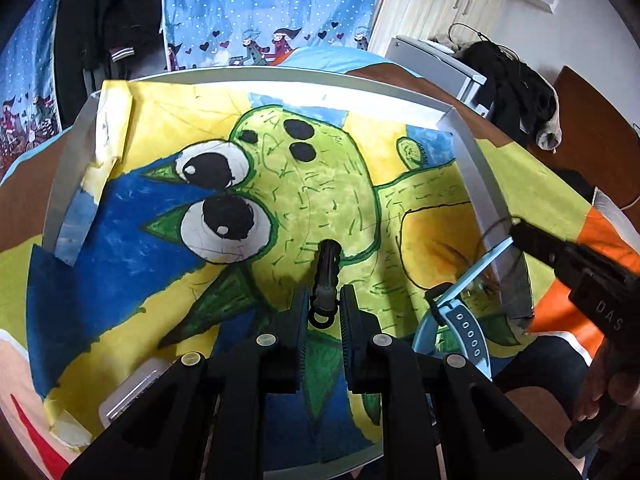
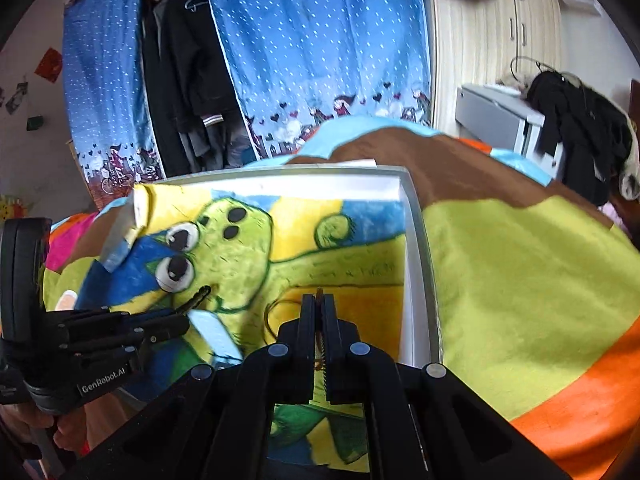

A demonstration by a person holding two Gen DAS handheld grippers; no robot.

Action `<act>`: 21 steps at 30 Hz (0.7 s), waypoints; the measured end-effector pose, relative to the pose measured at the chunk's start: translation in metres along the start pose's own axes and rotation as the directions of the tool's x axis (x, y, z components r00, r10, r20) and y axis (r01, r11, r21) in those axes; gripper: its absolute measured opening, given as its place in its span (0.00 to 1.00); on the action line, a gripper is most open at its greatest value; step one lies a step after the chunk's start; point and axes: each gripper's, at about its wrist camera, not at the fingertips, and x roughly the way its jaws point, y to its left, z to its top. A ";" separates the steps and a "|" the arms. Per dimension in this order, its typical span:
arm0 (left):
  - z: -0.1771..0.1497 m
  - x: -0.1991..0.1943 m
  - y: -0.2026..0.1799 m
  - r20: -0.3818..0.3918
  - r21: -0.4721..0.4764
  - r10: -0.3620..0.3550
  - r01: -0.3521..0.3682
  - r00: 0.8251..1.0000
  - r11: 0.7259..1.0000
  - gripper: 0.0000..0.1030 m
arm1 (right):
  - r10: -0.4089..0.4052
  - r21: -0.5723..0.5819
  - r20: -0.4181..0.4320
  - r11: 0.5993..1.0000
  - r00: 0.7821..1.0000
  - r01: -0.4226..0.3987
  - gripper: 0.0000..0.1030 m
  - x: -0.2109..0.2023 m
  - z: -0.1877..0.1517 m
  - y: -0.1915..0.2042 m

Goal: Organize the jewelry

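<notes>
Over the tray [image 1: 476, 168], left tongs [image 1: 325, 304] are pinching a dark bracelet [image 1: 327, 276] & right tongs [image 2: 319, 312], pressed together, are gripping thin wire jewelry [image 2: 318, 344], prob. for sorting.

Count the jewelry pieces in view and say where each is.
3. A dark beaded piece is clamped in the left gripper; a thin wiry piece is pinched in the right gripper; a light blue watch lies by the tray's right wall. Others may be hidden.

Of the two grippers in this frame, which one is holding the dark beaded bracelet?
The left gripper: the dark beaded bracelet stands between its pads and sticks out ahead over the painted tray. The right gripper is shut on only a thin cord.
</notes>
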 end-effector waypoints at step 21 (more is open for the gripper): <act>-0.022 -0.129 -0.018 0.297 -0.038 0.093 -0.086 0.950 0.996 0.93 | -0.059 0.064 0.039 0.996 0.997 0.057 0.77 -0.068 -0.026 -0.011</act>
